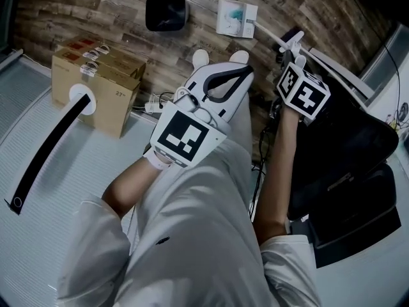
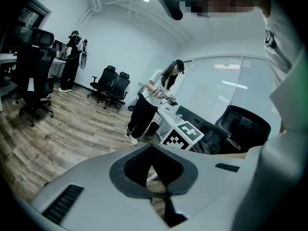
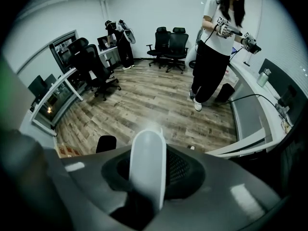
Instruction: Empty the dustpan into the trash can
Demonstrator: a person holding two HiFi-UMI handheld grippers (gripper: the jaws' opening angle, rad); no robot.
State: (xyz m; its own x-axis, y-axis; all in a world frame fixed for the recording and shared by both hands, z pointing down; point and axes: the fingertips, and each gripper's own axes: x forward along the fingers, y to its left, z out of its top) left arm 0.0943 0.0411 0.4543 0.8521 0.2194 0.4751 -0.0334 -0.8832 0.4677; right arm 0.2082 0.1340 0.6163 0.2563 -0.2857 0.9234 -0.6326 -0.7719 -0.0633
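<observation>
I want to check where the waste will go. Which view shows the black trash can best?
The head view: the black trash can shows whole from above, standing on the wood floor. The right gripper view shows it only small and dark, low at the left. The left gripper view does not show it.

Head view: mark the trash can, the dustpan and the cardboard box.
trash can [image 1: 165, 25], head view, near side of its rim.
dustpan [image 1: 225, 18], head view, left part of the white pan.
cardboard box [image 1: 115, 114], head view, side face.
</observation>
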